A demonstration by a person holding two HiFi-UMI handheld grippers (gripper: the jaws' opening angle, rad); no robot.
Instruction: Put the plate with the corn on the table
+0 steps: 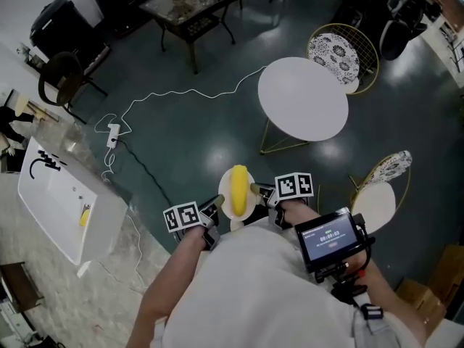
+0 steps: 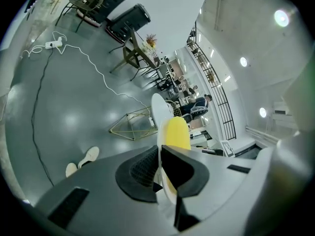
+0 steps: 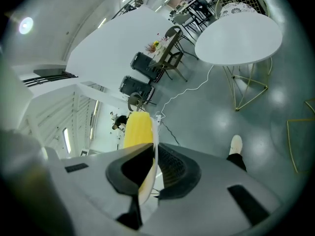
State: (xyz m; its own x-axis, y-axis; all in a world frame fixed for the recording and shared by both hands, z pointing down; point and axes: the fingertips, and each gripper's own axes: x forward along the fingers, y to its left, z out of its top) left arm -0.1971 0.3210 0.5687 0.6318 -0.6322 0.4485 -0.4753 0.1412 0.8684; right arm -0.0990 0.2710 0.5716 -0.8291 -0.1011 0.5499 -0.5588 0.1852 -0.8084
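The left tongs (image 1: pixel 216 207) are clamped on one rim of the plate (image 1: pixel 236 223), which carries the corn (image 1: pixel 238 191) in the air above the floor. The right tongs (image 1: pixel 259 192) are clamped on the opposite rim. The bench (image 1: pixel 303 98) stands well apart ahead, so carrying over and setting down likely remain.

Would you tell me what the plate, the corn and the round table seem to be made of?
The small white plate: thin glossy rim, ceramic or plastic. The yellow corn cob: evenly coloured, probably plastic. The round white table: matte top, thin gold wire legs, likely metal.
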